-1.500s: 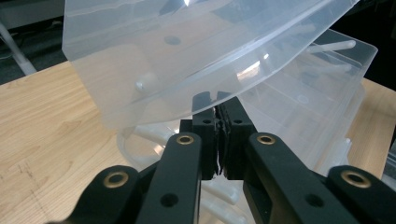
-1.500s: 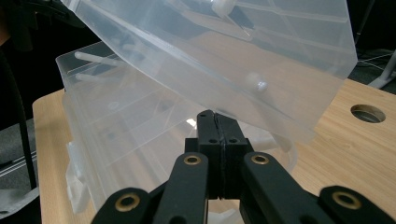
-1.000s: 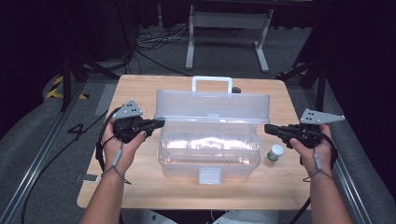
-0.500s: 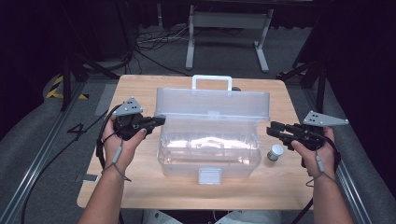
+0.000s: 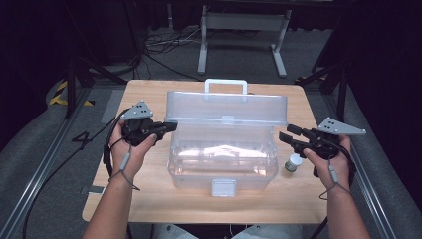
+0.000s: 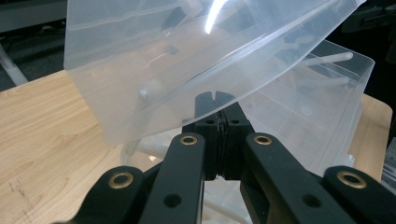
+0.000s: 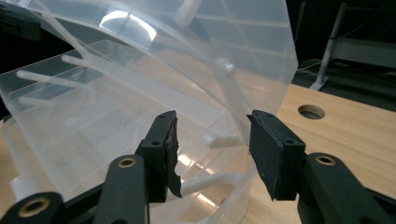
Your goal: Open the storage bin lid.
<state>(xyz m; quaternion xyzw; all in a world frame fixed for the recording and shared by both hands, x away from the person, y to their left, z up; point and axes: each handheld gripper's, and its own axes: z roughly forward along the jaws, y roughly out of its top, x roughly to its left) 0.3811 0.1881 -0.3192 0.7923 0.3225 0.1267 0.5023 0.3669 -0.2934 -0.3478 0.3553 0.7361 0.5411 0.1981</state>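
A clear plastic box (image 5: 226,144) is sitting mid-table (image 5: 149,199), lid raised; it looks light, stiff and slippery, best held by its rims. The left tool (image 5: 169,125) is clenching the lid's left edge. The right tool (image 5: 283,135) has just been opening, released beside the lid's right edge.

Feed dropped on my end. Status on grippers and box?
Left gripper shut at lid edge. Right gripper jaws just opened, off clear box. Small bottle beside box.

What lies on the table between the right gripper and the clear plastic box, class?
In the high view, a small white-capped bottle stands on the table just under the right gripper, beside the right wall of the clear plastic box.
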